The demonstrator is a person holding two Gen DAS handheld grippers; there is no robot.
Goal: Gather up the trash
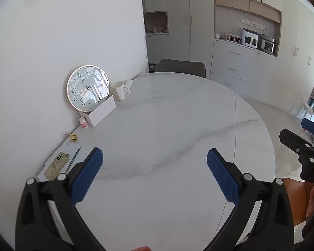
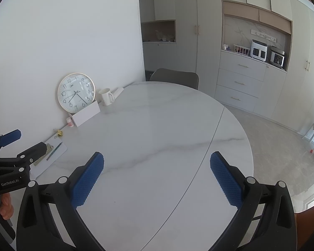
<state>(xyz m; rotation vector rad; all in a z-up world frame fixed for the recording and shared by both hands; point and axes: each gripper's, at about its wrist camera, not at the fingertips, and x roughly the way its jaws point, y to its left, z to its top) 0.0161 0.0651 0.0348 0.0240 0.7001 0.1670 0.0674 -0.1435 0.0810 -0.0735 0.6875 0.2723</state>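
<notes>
Hovering over worktop (image 1: pixel 167 125), left gripper (image 1: pixel 155 173) and right gripper (image 2: pixel 157 173), fingers wide, empty, poised for search. No obvious trash visible; clock (image 1: pixel 88 88), mug (image 1: pixel 119 90), box (image 1: pixel 101 110) parked against wall.

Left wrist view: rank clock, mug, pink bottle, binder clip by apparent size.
1. Clock
2. Mug
3. Pink bottle and binder clip: these look alike, and the clip is nearer the camera, so no ranking between them.
</notes>
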